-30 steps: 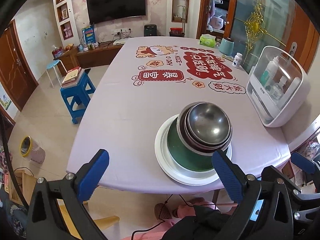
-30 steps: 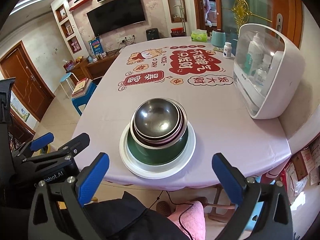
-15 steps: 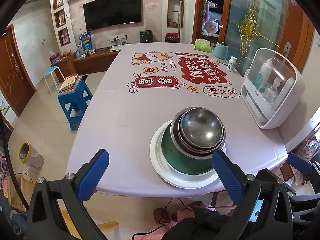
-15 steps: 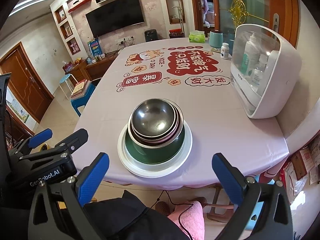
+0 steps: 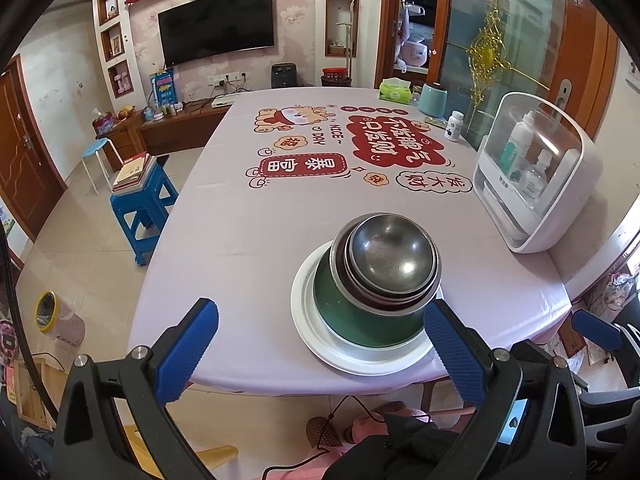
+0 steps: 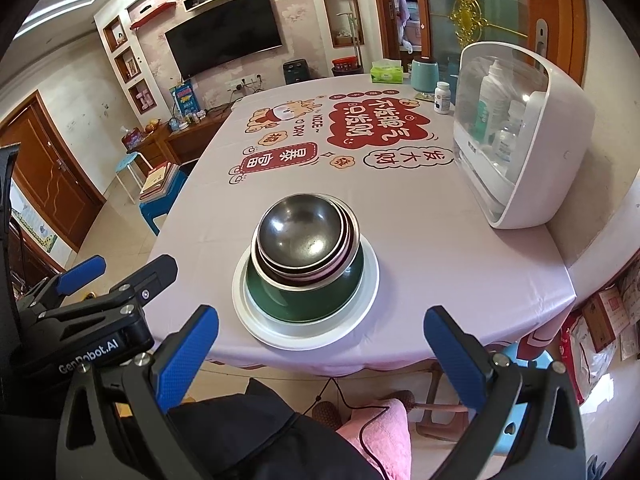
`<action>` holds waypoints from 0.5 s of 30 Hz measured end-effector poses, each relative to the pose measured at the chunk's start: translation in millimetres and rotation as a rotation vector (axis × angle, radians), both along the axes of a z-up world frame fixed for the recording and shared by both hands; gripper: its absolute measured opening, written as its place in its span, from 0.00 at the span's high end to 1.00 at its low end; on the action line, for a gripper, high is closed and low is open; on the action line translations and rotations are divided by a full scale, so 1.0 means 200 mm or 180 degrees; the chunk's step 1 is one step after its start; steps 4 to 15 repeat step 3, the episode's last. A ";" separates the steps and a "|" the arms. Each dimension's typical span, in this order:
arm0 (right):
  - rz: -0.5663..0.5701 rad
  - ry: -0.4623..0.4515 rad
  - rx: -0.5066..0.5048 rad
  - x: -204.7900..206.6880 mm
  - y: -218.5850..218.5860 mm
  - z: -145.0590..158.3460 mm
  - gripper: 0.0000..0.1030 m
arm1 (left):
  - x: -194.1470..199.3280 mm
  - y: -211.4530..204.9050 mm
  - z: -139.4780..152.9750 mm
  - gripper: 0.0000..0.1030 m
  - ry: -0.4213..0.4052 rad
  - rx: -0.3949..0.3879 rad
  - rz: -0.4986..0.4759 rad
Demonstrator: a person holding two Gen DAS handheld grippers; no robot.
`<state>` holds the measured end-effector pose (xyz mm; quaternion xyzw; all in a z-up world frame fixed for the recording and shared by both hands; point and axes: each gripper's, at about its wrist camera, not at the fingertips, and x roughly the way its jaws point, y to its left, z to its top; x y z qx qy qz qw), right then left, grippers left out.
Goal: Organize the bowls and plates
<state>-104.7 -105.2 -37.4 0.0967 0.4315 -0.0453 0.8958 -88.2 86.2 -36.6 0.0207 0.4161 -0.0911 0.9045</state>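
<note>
Left wrist view: a table (image 5: 240, 240) under a pale tablecloth with red print stands in a living room with a TV (image 5: 218, 24). Near its front edge a white plate (image 5: 308, 320) carries a green bowl (image 5: 344, 316) with steel bowls (image 5: 390, 256) nested inside. The left gripper (image 5: 320, 356) is spread wide, empty.

Right wrist view: the right gripper (image 6: 320, 356) is likewise spread, empty. Both have drawn back slightly from the stack since 1 second ago.

bowls (image 6: 306, 240) nested on plate (image 6: 360, 320), table's (image 6: 440, 264) near edge — cabinet (image 6: 532, 168) right
</note>
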 end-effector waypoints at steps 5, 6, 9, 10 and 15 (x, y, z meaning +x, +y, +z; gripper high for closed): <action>-0.0002 0.0005 -0.0002 0.00 0.00 0.00 0.00 | 0.00 0.00 0.00 0.01 0.0002 -0.0012 -0.0009; -0.0002 0.0005 -0.0002 0.00 0.00 0.00 0.00 | 0.00 0.00 0.00 0.01 0.0002 -0.0012 -0.0009; -0.0002 0.0005 -0.0002 0.00 0.00 0.00 0.00 | 0.00 0.00 0.00 0.01 0.0002 -0.0012 -0.0009; -0.0002 0.0005 -0.0002 0.00 0.00 0.00 0.00 | 0.00 0.00 0.00 0.01 0.0002 -0.0012 -0.0009; -0.0002 0.0005 -0.0002 0.00 0.00 0.00 0.00 | 0.00 0.00 0.00 0.01 0.0002 -0.0012 -0.0009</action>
